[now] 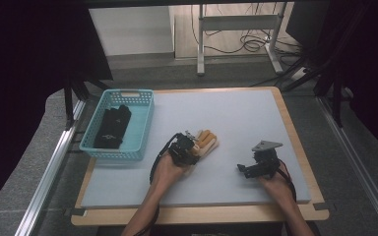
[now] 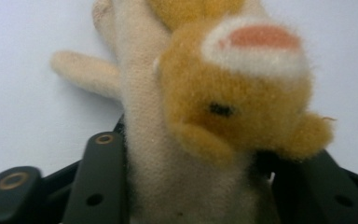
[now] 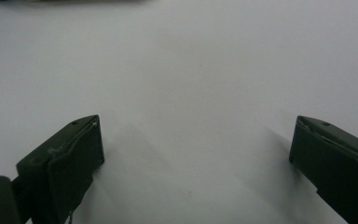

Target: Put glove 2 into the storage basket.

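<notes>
A: The jaws of the left gripper (image 1: 191, 147) are closed in on the toy (image 2: 205, 116); in the left gripper view a black jaw stands on each side of its pale cloth body, pressing it. So the grip is made.

B: And the other one?

A: The jaws of the right gripper (image 1: 246, 168) stand wide apart, with only bare grey surface (image 3: 191, 70) between them. It holds nothing and rests near the front right of the surface.

B: Where is the toy exactly?

A: Near the middle of the surface, lying flat, well apart from the basket (image 1: 138, 147) at the left. The basket already has a dark thing (image 1: 112, 127) in it.

B: Then which step is this?

A: Probably the grasp itself is finished and the lift has not begun, because the toy seems to lie on the surface. The basket is likely the goal.

B: What does the next move need?

A: The left gripper should keep its hold, rise enough to clear the basket rim, carry the toy to the left, and open over a free part of the basket. The toy is soft, so it may sag or slip.
</notes>
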